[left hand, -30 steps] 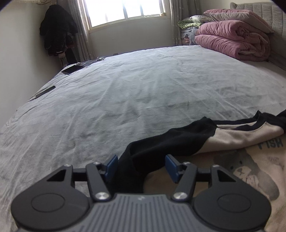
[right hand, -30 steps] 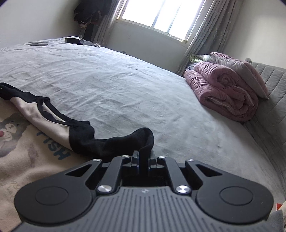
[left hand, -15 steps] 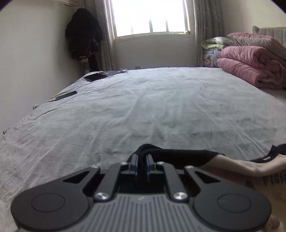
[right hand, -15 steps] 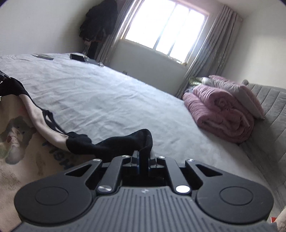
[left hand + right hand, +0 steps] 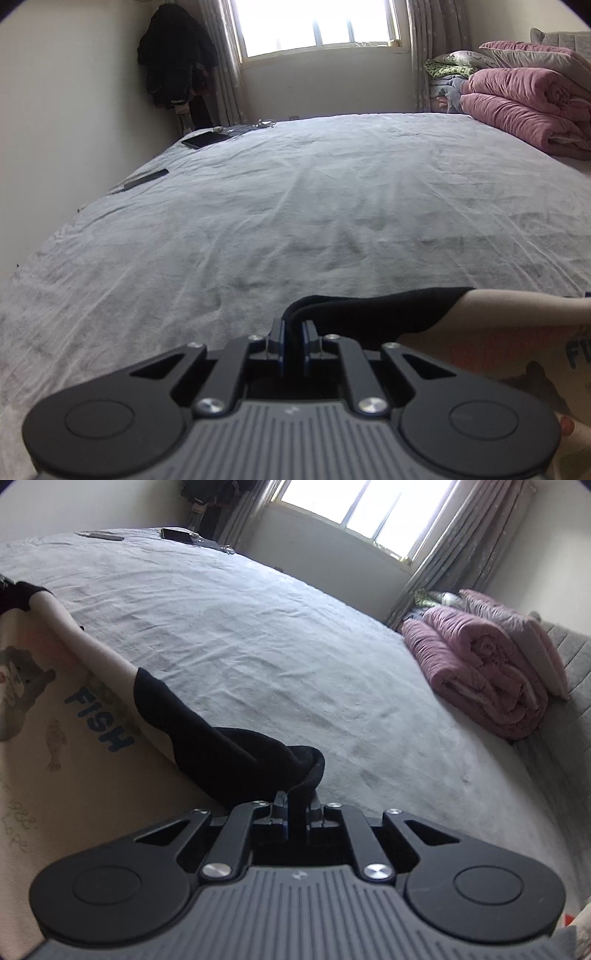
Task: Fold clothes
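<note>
Here the left gripper (image 5: 292,334) has its blue-faced fingers (image 5: 280,341) drawn in narrow on the black sleeve cuff (image 5: 369,310) of a cream shirt (image 5: 517,332), the dark fabric pinched between the pads and looping up just above them. In the left wrist view the sleeve runs off to the right from the grip, turning from black to cream, with part of a blue printed word showing at the right edge. The shirt is lifted off the grey bed (image 5: 295,221) at this end.

The right gripper (image 5: 296,816) is likewise clamped narrow on the other black sleeve (image 5: 229,753), whose cuff bunches up right over the fingers (image 5: 281,812). From there the sleeve slopes away to the left into the cream body of the shirt (image 5: 74,775), which carries the blue word FISH (image 5: 99,720), a small fish drawing and part of a grey cartoon animal (image 5: 22,686). The cloth is stretched taut between the two grips, and the far black sleeve end (image 5: 22,594) shows at the left edge of the right wrist view.

Beyond, the bed lies wrinkled and mostly bare. A folded pink quilt (image 5: 480,672) is stacked near the headboard side, a dark flat device (image 5: 205,139) and a slim dark bar (image 5: 146,179) rest near the far left edge, and dark coats (image 5: 173,59) hang in the corner beside the bright window (image 5: 317,26).
</note>
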`<state>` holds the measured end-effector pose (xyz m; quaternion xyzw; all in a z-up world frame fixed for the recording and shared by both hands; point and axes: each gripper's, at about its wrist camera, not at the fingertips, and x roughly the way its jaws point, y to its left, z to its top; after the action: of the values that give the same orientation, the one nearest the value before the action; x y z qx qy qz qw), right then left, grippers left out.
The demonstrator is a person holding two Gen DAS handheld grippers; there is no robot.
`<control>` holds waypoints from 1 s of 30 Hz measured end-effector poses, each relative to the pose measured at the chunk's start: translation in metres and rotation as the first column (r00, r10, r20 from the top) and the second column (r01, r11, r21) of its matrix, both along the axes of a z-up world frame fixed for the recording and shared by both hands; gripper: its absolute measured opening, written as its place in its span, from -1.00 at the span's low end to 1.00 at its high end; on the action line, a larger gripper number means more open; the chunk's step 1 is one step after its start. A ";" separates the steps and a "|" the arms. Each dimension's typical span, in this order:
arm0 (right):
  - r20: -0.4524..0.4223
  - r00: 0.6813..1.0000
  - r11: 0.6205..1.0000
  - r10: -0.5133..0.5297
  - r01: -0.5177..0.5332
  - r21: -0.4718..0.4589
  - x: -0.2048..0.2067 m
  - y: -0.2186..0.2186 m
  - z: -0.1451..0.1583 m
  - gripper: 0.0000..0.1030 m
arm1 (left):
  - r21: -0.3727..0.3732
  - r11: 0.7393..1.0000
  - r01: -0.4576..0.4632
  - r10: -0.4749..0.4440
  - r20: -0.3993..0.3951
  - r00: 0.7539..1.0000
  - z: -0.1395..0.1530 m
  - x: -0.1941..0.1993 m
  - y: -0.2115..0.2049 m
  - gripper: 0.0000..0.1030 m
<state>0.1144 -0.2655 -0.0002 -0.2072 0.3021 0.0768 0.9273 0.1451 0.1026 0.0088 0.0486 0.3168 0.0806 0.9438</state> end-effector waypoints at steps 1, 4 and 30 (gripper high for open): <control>-0.017 1.000 1.000 0.004 -0.004 0.030 0.000 -0.001 0.001 -0.82 | -0.018 1.000 0.000 0.000 -0.004 1.000 0.000 0.000 0.003 -0.82; -0.056 0.998 0.995 0.019 -0.014 0.095 -0.001 0.000 0.002 -0.75 | -0.052 0.999 -0.003 0.003 -0.009 1.000 0.001 -0.001 0.007 -0.78; -0.145 0.954 0.892 0.263 -0.182 0.414 0.001 0.002 0.025 -0.54 | -0.185 0.980 0.074 -0.078 -0.012 0.997 0.013 0.007 0.015 -0.65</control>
<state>0.1155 -0.2630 0.0246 -0.0399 0.3448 0.2626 0.9003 0.1519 0.1174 0.0215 -0.0263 0.3298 0.0144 0.9436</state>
